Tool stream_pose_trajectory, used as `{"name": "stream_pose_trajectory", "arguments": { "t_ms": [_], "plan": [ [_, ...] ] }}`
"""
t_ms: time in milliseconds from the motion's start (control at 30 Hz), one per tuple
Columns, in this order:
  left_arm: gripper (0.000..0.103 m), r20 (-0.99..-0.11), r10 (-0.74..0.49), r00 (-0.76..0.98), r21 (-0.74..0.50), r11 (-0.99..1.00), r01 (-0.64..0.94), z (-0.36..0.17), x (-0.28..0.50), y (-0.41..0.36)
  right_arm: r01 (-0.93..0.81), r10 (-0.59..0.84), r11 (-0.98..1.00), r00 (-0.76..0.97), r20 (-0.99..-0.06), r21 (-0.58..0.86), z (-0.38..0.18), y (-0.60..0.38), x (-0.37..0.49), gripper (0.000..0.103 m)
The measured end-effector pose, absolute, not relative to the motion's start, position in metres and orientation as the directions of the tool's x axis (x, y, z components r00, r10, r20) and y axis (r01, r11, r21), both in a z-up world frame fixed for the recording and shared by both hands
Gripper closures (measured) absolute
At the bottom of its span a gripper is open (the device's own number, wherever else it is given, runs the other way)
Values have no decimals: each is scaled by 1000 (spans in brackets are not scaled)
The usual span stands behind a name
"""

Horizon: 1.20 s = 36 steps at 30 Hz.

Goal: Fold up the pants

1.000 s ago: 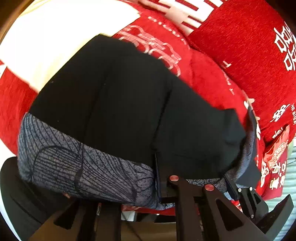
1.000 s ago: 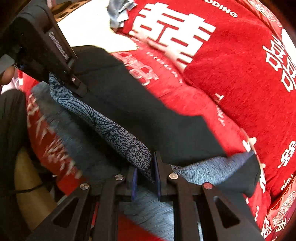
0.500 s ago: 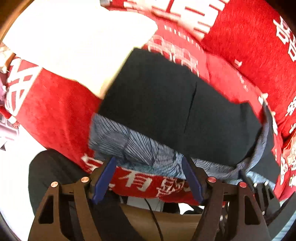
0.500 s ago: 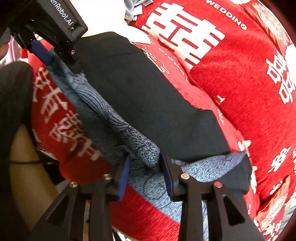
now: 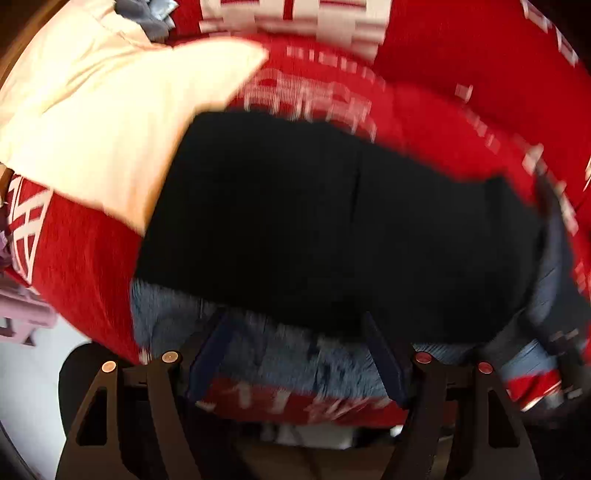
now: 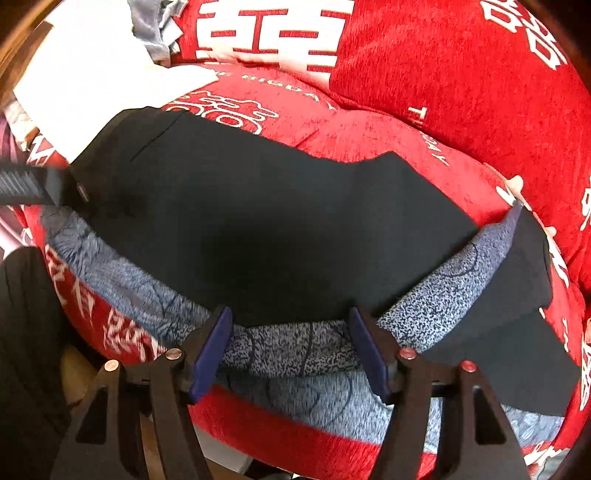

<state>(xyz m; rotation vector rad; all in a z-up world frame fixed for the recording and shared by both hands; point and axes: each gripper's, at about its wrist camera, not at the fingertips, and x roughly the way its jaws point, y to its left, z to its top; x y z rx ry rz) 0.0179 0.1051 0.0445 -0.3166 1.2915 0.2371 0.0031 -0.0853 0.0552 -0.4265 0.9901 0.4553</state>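
The pants [image 6: 266,221] lie folded on the red bedcover [image 6: 369,125]: black outside, with a blue-grey patterned lining [image 6: 295,350] showing along the near edge. They also fill the middle of the blurred left wrist view [image 5: 332,229]. My right gripper [image 6: 291,321] is open and empty, jaws wide over the near lining edge. My left gripper [image 5: 295,325] is open and empty at the same near edge, further left. Its body [image 6: 40,188] shows at the left of the right wrist view.
A white sheet or pillow [image 5: 96,122] lies at the far left beside the pants. Red cushions with white characters [image 6: 461,66] stand behind. A grey crumpled cloth [image 6: 155,26] lies at the back. The bed's near edge drops off just below the grippers.
Both grippers let go of the lining edge and opened wide. The pants have settled flat on the bedcover, and both grippers have drawn back toward the near edge.
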Motion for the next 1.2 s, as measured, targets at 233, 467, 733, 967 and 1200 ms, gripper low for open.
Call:
{"name": "stream_pose_trajectory", "arguments": {
  "t_ms": [233,467,733,967,1200],
  "plan": [
    [26,-966,11,259,-81,937,-341,48,2,101,-497,228,865,505,-832,-65,92,-113,7,30],
    [26,-954,14,299,-67,963,-261,64,39,71,-159,-7,982,507,-862,-102,86,-157,101,21],
    [22,-960,58,275,23,992,-128,51,43,29,-50,-22,998,434,-901,-49,66,-202,105,89],
    [22,-967,-19,255,-48,993,-108,57,33,33,36,29,998,471,-882,52,77,-238,37,93],
    [22,-956,-96,279,-105,994,-16,62,44,-7,32,11,999,479,-878,31,66,-243,12,93]
  ]
}}
